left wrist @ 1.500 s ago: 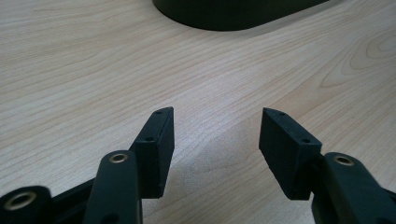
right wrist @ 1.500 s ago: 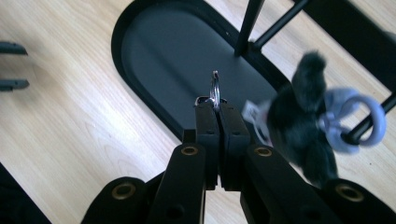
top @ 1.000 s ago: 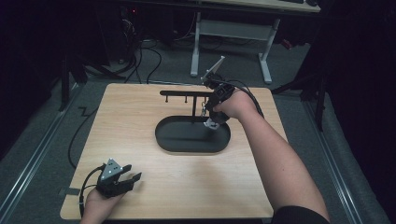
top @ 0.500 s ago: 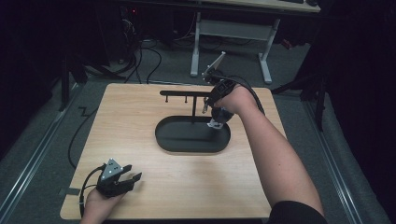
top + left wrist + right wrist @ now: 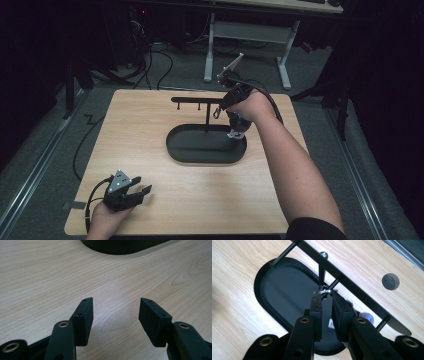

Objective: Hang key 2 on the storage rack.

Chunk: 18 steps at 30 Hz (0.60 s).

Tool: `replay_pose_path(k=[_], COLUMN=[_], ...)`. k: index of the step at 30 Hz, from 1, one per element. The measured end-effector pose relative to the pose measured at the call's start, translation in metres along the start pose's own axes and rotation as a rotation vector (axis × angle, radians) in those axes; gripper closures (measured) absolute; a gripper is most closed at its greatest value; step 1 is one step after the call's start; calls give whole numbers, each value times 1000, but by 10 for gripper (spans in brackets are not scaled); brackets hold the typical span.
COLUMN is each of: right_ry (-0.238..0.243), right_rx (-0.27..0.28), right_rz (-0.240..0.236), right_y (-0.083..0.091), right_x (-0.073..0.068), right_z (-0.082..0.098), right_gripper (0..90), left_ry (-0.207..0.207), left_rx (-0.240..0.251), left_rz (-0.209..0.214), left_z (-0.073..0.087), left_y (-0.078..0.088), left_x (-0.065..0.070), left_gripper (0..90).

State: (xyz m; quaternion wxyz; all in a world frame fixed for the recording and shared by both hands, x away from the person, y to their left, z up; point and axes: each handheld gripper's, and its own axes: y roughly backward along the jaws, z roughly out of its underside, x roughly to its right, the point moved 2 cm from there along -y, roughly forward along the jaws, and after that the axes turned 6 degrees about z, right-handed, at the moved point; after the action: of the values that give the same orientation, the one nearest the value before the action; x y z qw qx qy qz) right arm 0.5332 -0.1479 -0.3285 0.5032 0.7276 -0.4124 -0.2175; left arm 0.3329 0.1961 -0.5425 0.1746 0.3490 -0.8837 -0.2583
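While our right gripper (image 5: 327, 298), jaws just easing apart around the key ring (image 5: 321, 292), sits directly under the rack's peg (image 5: 321, 271), our left gripper (image 5: 131, 191) rests open, far away.

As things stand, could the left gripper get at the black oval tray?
Probably yes: the left gripper sits open at the table's near corner, with bare wood between it and the tray.

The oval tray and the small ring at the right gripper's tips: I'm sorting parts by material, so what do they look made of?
The oval tray looks like matte black painted metal, perhaps plastic: an even, dull surface with a thin raised rim. The ring looks like bright bare metal wire: it glints silver at the right gripper.
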Motion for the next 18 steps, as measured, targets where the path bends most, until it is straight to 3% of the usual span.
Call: replay_pose_path(k=[8,14,18], right_ry=[-5,-25,-17], right_rx=[23,29,41], right_rz=[-22,-67,-72], right_y=[10,-1,-9], right_x=[-9,-17,-21], right_z=[20,52,73], right_gripper=[715,564,487], left_ry=[-9,-16,-23], left_rx=[-3,-9,-3], left_rz=[0,6,8], left_z=[-1,-1,-1], left_y=[0,0,-2], left_x=[2,5,7], left_gripper=[458,450,443])
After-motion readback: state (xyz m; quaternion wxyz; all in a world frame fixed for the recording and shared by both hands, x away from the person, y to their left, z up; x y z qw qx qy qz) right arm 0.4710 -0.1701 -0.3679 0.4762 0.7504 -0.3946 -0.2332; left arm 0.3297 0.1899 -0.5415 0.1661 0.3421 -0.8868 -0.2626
